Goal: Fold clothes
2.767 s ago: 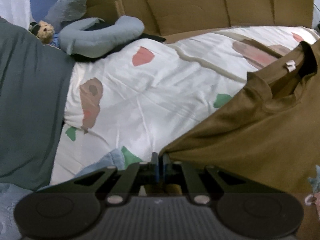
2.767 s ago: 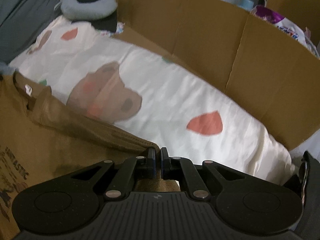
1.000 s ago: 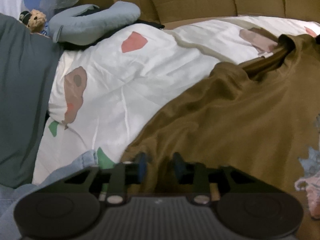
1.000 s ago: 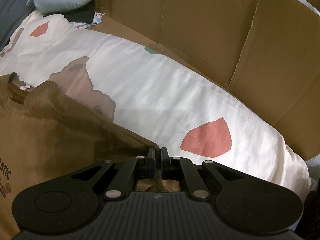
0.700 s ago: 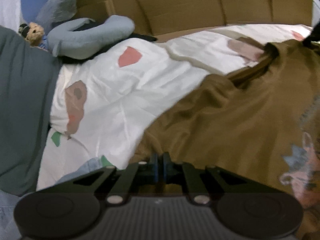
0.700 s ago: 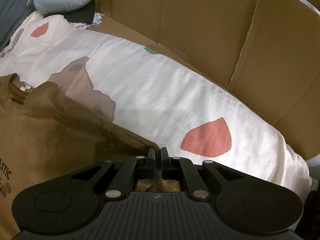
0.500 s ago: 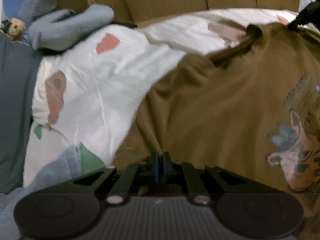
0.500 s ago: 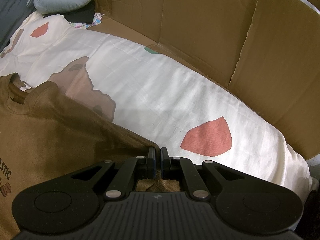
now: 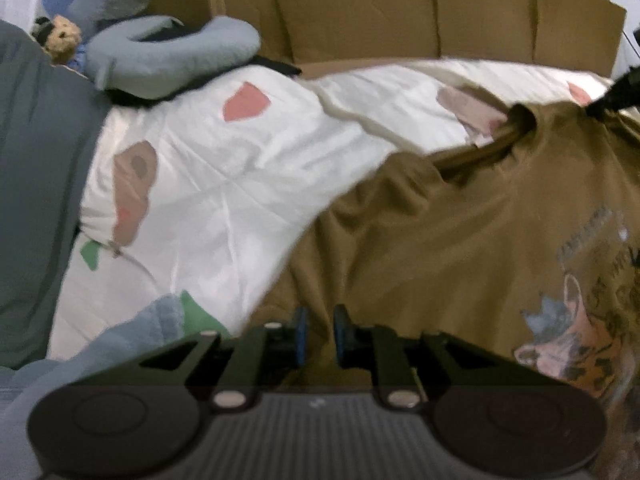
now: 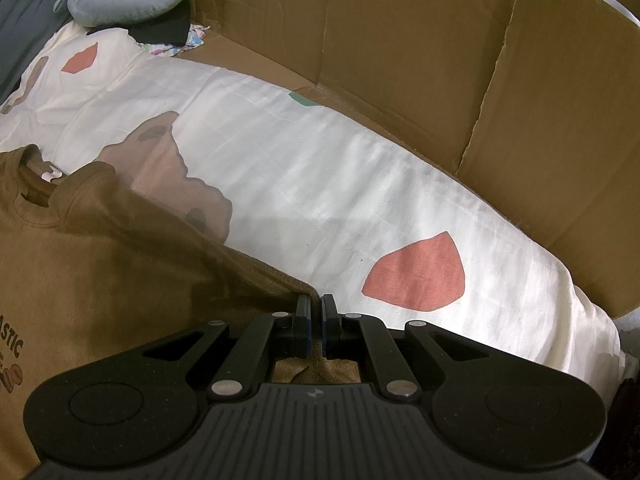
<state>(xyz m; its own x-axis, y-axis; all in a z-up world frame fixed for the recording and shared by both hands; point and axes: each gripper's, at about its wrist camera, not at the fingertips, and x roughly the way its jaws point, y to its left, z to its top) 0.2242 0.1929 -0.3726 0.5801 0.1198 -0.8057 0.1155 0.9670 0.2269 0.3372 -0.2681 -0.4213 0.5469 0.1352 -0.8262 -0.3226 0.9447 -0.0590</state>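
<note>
Left wrist view: left gripper (image 9: 320, 334) at 6 o'clock, jaws opening, pads clear of the brown T-shirt (image 9: 460, 248) beneath, which spreads toward 3 o'clock over the patterned quilt (image 9: 208, 184).

Right wrist view: right gripper (image 10: 315, 322) clamped on the shirt's edge at 6 o'clock; cardboard wall (image 10: 400, 40) at 12 o'clock.

Work surface is a bed covered by a white quilt (image 10: 320, 184) printed with red, brown and green patches. Brown T-shirt (image 9: 460, 240) lies spread directly on the quilt, collar toward the far side; a blue-grey neck pillow (image 9: 168, 60) rests at the far corner, with a dark grey blanket (image 9: 36, 184) alongside. Cardboard panels (image 10: 400, 40) stand along the quilt's far edge.
</note>
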